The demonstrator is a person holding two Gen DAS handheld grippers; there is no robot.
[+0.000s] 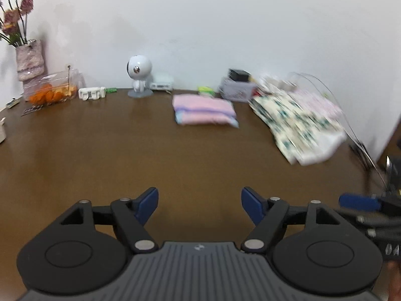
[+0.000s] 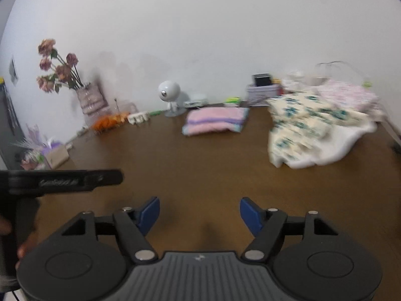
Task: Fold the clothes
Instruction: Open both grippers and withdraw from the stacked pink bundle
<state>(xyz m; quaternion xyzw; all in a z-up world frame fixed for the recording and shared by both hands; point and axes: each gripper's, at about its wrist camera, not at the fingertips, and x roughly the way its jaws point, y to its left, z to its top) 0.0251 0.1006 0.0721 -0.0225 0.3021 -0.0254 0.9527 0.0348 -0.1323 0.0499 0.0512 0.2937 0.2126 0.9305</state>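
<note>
We see L gripper point(image 1: 199, 207) spread, empty | R gripper point(image 2: 199, 215) spread, empty | folded pink knit cloth point(image 1: 204, 113) nr desk's point(image 1: 100, 150) far edge | cream teal-print garment point(image 2: 308, 130) far-right corner

- Ahead of you, the folded cloth stack point(image 1: 204, 111) lies on the table point(image 1: 100, 150), near its back edge.
- To its right sprawls the loose garment pile point(image 1: 300, 123).
- To its left, the round-headed figurine point(image 1: 138, 75) stands against the wall.
- Far left, the vase point(image 1: 29, 60) stands behind the fruit box point(image 1: 54, 89).

Folded pink clothes point(image 1: 204, 112) — floral heap point(image 1: 298, 123) beside
</note>
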